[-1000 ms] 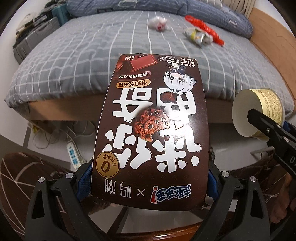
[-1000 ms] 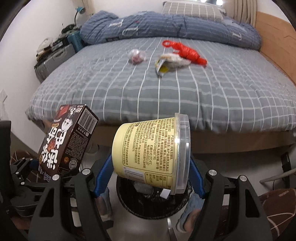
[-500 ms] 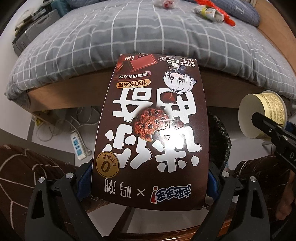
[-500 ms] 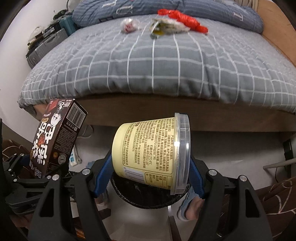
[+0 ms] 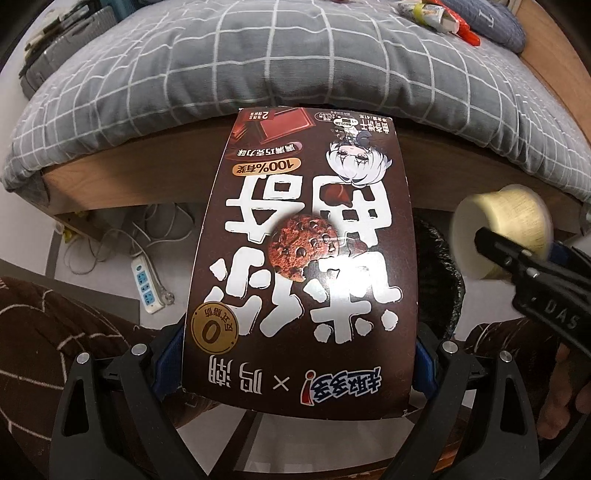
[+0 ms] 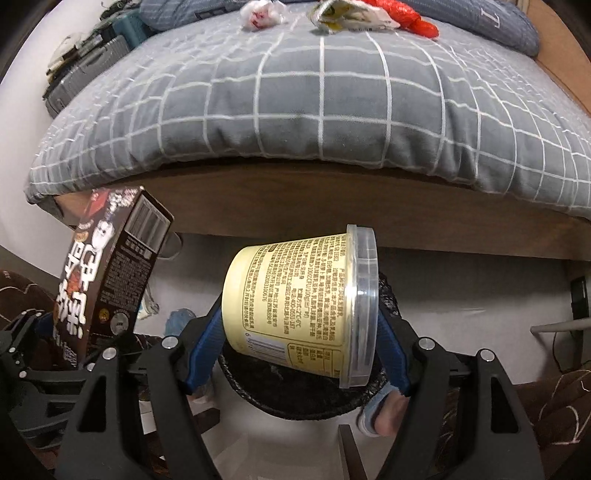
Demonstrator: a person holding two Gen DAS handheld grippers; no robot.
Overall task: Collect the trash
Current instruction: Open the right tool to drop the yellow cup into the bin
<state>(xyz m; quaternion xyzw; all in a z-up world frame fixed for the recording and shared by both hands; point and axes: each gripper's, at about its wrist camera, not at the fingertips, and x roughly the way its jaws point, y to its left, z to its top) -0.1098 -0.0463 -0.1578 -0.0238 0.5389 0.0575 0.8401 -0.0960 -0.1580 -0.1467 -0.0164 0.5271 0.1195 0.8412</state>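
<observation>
The left gripper (image 5: 295, 369) clamps a brown cookie box (image 5: 301, 254), and the right gripper (image 6: 299, 332) clamps a yellow lidded tub (image 6: 295, 299) on its side; both hang over the black-lined trash bin (image 6: 295, 402) beside the bed (image 6: 314, 96), where 3 wrappers (image 6: 351, 13) lie.

I note the bin (image 6: 295, 402) on the floor before the bed (image 6: 314, 103) — cup (image 6: 299, 306) directly above it, box (image 6: 107, 273) to its left; wrappers (image 6: 347, 14) lie on the bed.
</observation>
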